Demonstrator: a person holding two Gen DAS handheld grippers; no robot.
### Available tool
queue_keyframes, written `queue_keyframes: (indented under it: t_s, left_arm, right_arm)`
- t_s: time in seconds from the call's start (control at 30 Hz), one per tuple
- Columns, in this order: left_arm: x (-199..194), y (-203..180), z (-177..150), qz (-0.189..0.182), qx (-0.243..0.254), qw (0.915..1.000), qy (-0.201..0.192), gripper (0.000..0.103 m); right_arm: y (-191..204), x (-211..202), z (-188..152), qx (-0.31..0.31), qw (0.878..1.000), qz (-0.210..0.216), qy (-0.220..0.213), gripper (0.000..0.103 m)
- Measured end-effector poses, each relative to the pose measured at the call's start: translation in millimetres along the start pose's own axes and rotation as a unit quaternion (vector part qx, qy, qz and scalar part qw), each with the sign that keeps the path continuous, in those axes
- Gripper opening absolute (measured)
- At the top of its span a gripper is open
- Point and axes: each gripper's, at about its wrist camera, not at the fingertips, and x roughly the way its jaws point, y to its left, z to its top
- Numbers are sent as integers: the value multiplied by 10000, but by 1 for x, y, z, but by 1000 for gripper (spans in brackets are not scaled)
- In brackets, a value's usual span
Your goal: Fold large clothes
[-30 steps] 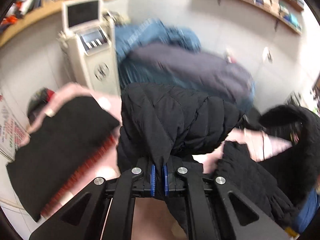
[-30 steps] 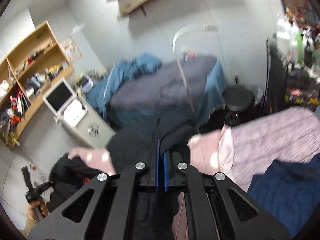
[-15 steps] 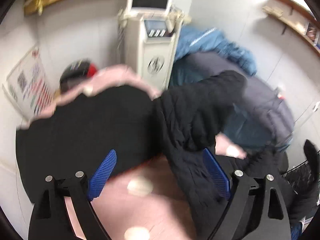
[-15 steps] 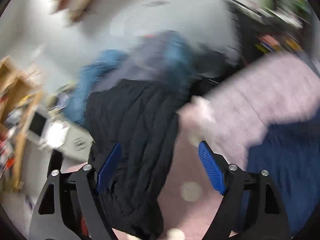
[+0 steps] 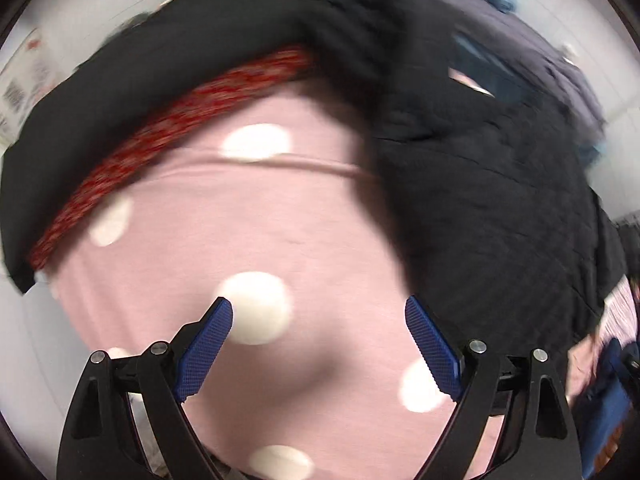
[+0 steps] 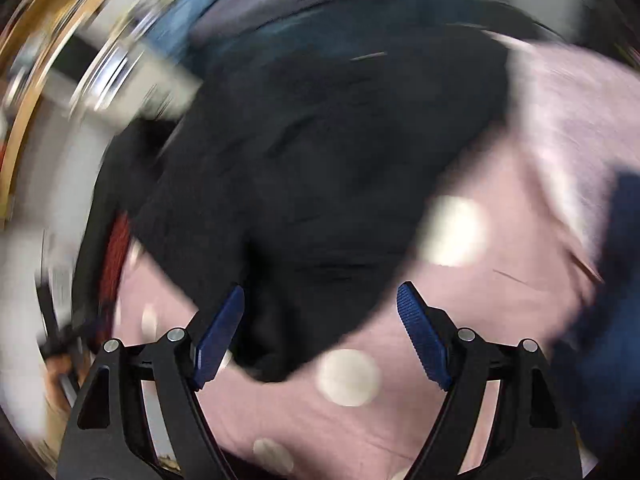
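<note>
Between folds: left hand-held gripper (image 5: 318,332) and right hand-held gripper (image 6: 320,326) both hanging apart, empty, over black jacket (image 5: 492,216) on pink sheet (image 5: 280,240); next needing a fresh edge grab.

Black quilted jacket (image 5: 480,184), crumpled, lying on pink dotted sheet (image 5: 280,240)

Matt quilted black jacket (image 5: 492,208) on soft pink spotted cloth (image 5: 256,240)
</note>
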Motion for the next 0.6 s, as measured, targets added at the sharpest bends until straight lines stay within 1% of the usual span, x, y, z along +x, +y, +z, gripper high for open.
queue_keyframes:
  t_s: [0.07,0.1,0.17,0.2,0.23,0.27,0.3,0.33,0.37,0.4,0.43,0.5,0.57,0.6]
  left_arm:
    - [-7,-24,0,-130,268,9995,-96,86]
    - [-9,-29,0,-162,357,9991,-137,86]
    - [-15,-38,3,-117,560,9980,-257,86]
    - [-17,-40,2,-77,624,9976,-290,86]
    - [-21,-39,1,-12,683,9971,-325,86]
    - [-25,-37,-2,71,705,9969,-350,86]
    - [-26,-32,-5,133,702,9968,-357,87]
    - [-22,-22,-4,207,685,9968,-343,87]
    - [-19,-15,-6,267,656,9970,-317,87]
    - [-17,-3,-8,327,589,9973,-280,87]
    - [-17,4,-10,361,517,9977,-252,87]
    - [-17,21,-14,419,341,9983,-199,87]
    - [-21,36,-14,438,182,9987,-193,87]
    - [-23,40,-13,429,134,9988,-216,87]
  right_arm:
    - [40,22,-3,-647,9973,137,311,79]
    - [61,39,-5,-1015,9936,138,483,78]
    - [82,68,-8,-1361,9884,-26,675,77]
    - [90,86,-13,-1498,9850,-207,836,69]
    - [92,98,-14,-1514,9834,-349,940,52]
    - [93,111,-16,-1469,9819,-493,1087,39]
    - [95,121,-20,-1379,9811,-564,1233,15]
    - [99,122,-22,-1368,9815,-510,1237,14]
    - [111,117,-24,-1476,9816,-404,1141,14]
    - [124,111,-29,-1698,9796,-308,1029,12]
    - [144,103,-38,-2094,9732,-207,923,11]
    - [182,88,-60,-2751,9577,66,843,8]
    - [221,73,-88,-3420,9338,519,912,8]
    - [238,69,-102,-3743,9190,697,1024,8]
